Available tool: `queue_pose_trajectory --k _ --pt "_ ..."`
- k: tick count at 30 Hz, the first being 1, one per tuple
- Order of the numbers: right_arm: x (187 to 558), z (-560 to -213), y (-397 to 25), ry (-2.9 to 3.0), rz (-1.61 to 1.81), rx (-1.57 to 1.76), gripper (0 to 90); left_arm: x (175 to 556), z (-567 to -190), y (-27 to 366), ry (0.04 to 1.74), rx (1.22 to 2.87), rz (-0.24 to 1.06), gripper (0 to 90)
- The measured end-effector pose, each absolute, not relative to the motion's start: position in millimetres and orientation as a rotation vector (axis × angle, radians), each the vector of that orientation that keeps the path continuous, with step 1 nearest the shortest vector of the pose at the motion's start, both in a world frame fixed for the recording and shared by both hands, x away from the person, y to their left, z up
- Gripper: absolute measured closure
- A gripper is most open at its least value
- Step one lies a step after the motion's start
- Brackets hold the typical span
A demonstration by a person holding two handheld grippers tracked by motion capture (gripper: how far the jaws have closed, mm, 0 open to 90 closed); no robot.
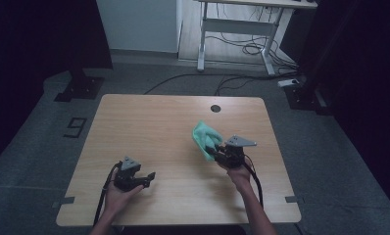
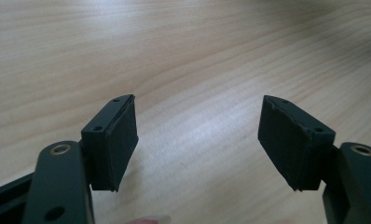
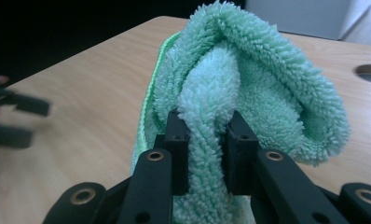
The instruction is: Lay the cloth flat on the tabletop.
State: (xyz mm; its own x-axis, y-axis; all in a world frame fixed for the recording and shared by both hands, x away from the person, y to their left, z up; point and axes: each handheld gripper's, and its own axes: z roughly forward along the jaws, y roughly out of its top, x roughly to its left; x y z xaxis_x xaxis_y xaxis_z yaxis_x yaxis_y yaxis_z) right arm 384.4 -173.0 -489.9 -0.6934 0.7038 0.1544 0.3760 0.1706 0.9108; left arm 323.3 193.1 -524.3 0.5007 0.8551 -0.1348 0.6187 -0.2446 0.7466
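Wooden table [image 1: 149, 132] stands on a grey floor, with a white desk frame [image 1: 237, 29] and loose cables [image 1: 247, 49] behind it. On its right half, a green cloth [image 1: 205, 137] is bunched and lifted, a fold of it clamped between the jaws of the right gripper [image 1: 218, 152], whose own view shows the fluffy pile [image 3: 249, 84] squeezed between the pads. Near the front left, well apart from the cloth, the left gripper [image 1: 145, 177] rests in the hand with its jaws spread wide over bare wood [image 2: 197, 135].
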Motion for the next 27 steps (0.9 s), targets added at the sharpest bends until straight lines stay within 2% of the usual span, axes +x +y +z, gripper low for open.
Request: queue_pose_trajectory --k 17,27 --pt "340.5 -495.7 -140.6 2.257 1.575 0.883 74.5 320.4 -516.7 194.5 1.216 1.986 0.427 28.1" --pt "334.0 -520.4 -126.1 2.368 1.513 0.881 73.4 316.0 -515.7 188.5 1.217 1.992 0.430 28.0"
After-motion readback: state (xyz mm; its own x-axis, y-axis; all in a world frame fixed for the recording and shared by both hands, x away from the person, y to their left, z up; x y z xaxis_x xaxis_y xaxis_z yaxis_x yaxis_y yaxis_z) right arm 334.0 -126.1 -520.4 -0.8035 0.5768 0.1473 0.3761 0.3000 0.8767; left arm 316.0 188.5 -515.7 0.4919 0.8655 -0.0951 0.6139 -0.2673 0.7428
